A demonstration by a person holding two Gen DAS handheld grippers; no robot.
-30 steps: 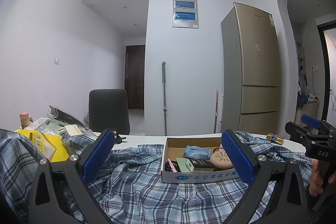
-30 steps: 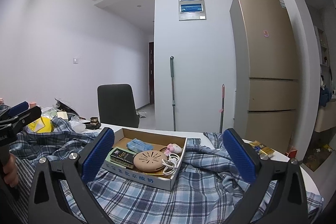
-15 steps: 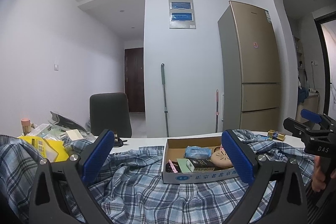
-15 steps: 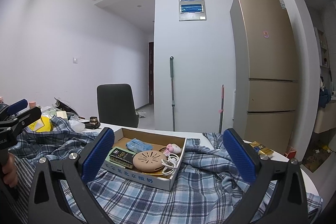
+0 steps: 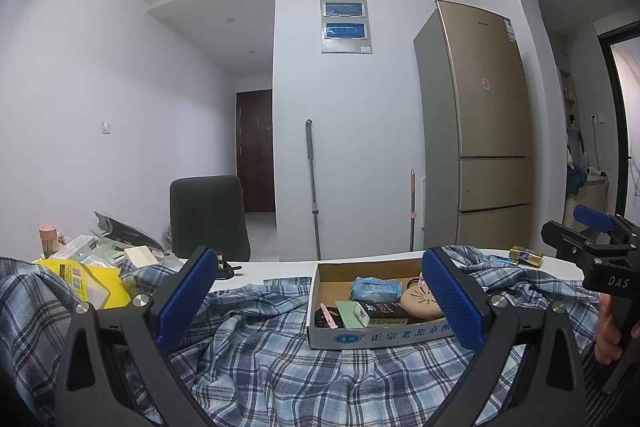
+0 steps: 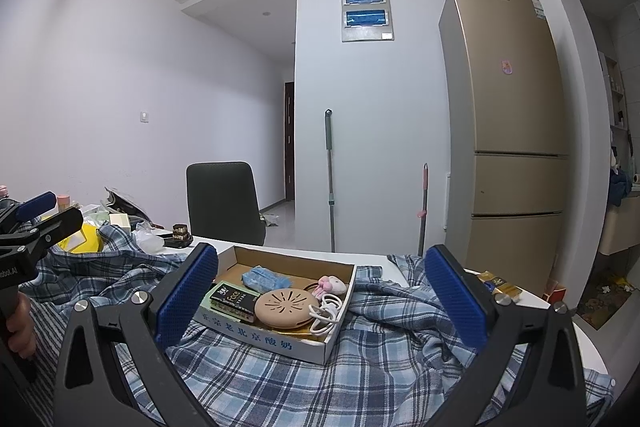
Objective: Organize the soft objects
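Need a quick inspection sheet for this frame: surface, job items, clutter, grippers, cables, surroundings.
Surface: white table, mostly covered.
Job's things: blue plaid cloth spread rumpled over the table; cardboard box sits on it.
Clutter: box holds a blue packet, black box, round tan disc, pink plush; yellow bag at the far left.
Grippers: left gripper and right gripper open, holding nothing.
Cables: white cable coiled in the box.
Surroundings: gold fridge, black chair, two mop handles against the wall.
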